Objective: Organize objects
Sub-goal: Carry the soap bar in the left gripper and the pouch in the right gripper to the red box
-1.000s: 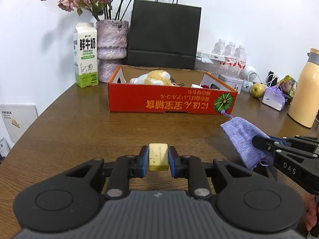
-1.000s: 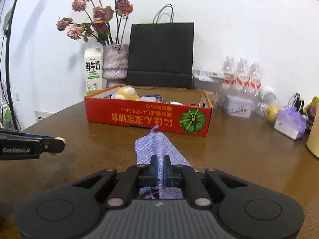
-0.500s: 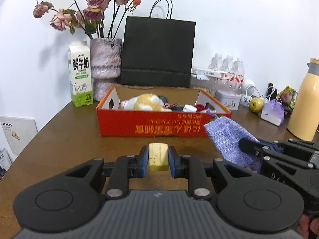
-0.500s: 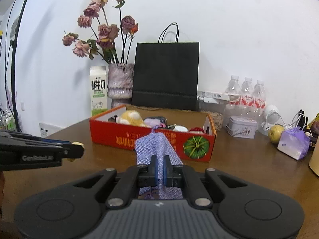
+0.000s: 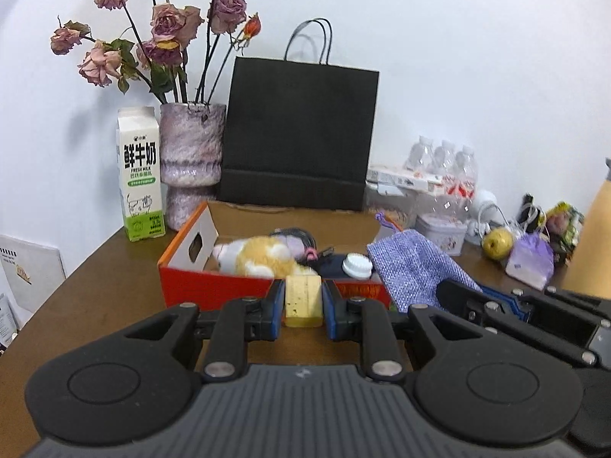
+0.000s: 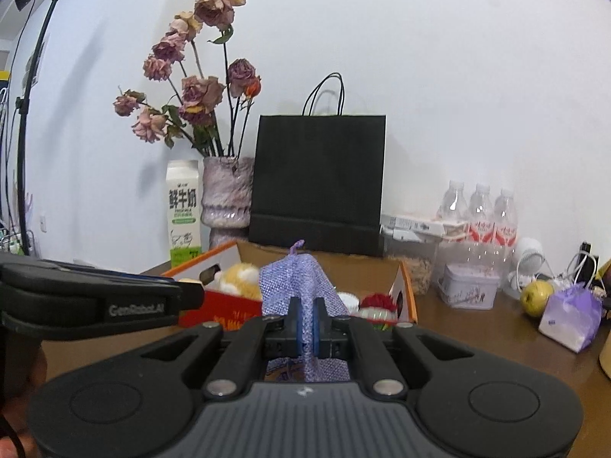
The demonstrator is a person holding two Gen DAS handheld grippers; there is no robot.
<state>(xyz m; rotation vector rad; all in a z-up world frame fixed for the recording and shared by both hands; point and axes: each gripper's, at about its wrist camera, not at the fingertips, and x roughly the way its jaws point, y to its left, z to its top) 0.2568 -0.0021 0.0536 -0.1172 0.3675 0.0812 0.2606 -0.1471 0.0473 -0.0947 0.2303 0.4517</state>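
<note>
just before the near wall of the box (image 5: 214,290), left gripper (image 5: 303,301) clamps the block (image 5: 303,297), right gripper (image 6: 305,324) pinches the pouch (image 6: 294,286); box lies ahead, both equally near.

A coarse woven cloth is seen in the lilac pouch (image 6: 301,286), matt paper in the black bag (image 5: 301,137), printed cardboard in the red box (image 5: 214,286), smooth brown wood in the table (image 5: 107,286), rough stone-like glaze on the vase (image 5: 191,145)
</note>
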